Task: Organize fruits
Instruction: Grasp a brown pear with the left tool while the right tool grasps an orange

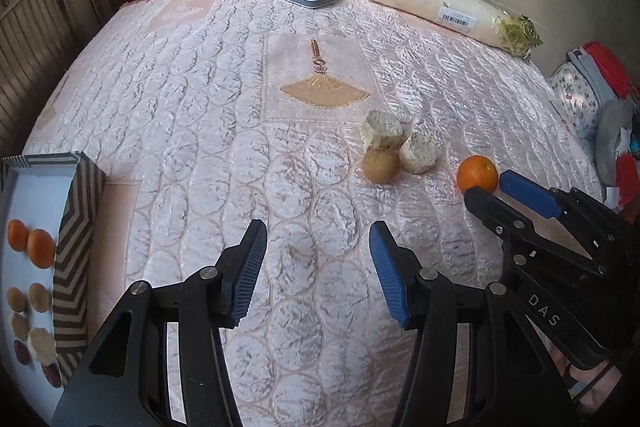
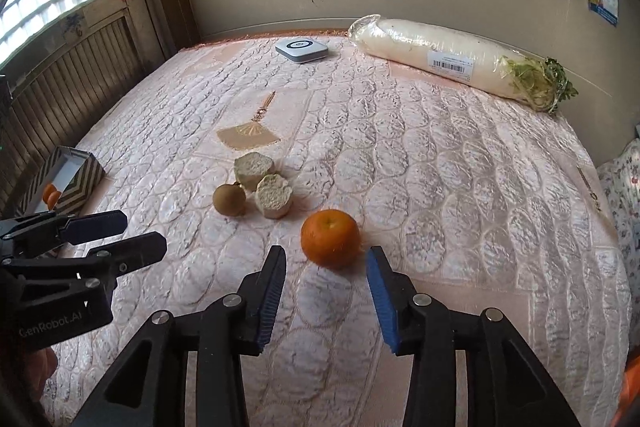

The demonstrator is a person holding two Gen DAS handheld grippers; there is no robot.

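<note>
Currently, item one: small round orange tangerine (image 2: 330,243), lying loose on the quilted pink satin bedspread (image 2: 460,187), just ahead of the right hand-held gripper (image 2: 326,277) and slightly beyond its spread, empty jaws; being round, it is offering no long axis. Left hand-held gripper (image 1: 318,247) is likewise gaping empty, farther off. Chevron-striped cardboard tray (image 1: 76,227), already holding sorted fruit, is sitting well apart to the left.

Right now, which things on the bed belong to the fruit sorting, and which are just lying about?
Job:
orange, ahead of the right gripper
brown round fruit
two pale chunks
striped box with sorted fruit
left gripper, open

Lying about:
wrapped radish
white device
</note>
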